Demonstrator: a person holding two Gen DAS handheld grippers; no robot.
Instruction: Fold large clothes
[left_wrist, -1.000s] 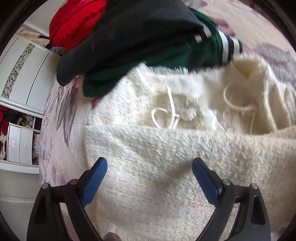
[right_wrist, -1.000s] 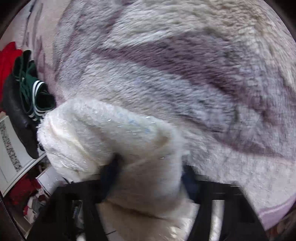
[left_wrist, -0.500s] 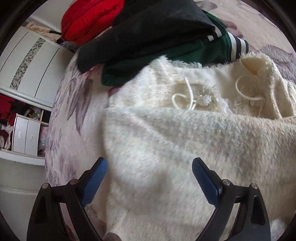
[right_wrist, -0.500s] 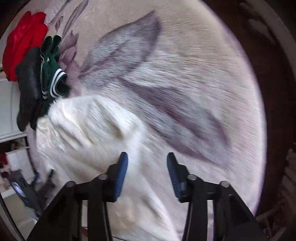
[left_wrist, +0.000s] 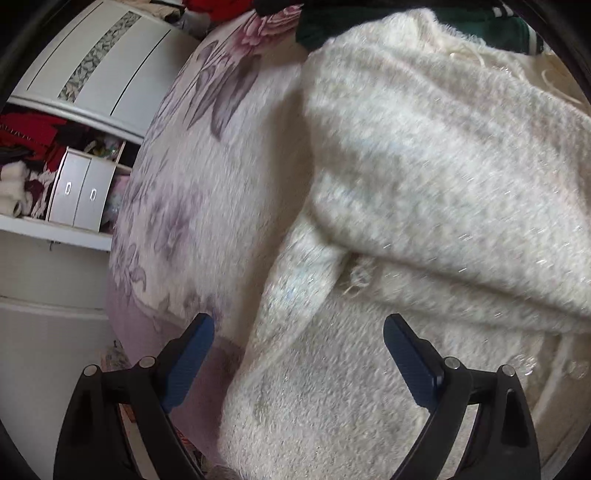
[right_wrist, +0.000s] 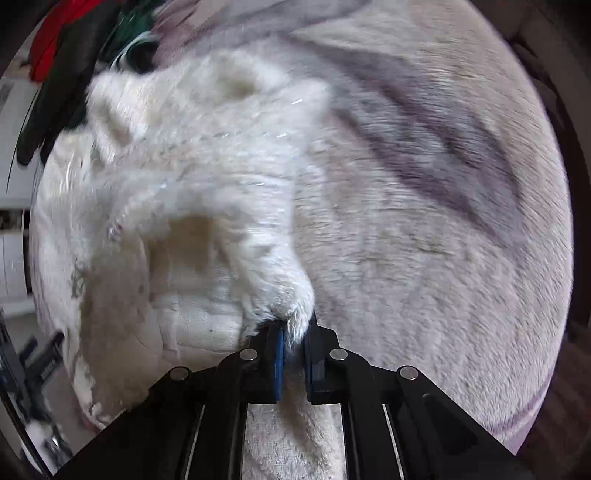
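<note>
No readable text

No lettering, label, brand, number or sign can be made out on the cream garment (left_wrist: 424, 177), nor on the white drawers (left_wrist: 79, 192) seen to its left; motion blur softens both views.

Sweater (left_wrist: 424, 192) lay on the blanket (left_wrist: 207, 206), folded over itself — upper layer across the lower. Other clothes (left_wrist: 325, 26) piled behind it, touching its far edge. Cabinet (left_wrist: 88, 74) stood left of the bed, drawers (left_wrist: 79, 192) below it. From my right wrist view, bare blanket stretched right of the sweater.
</note>
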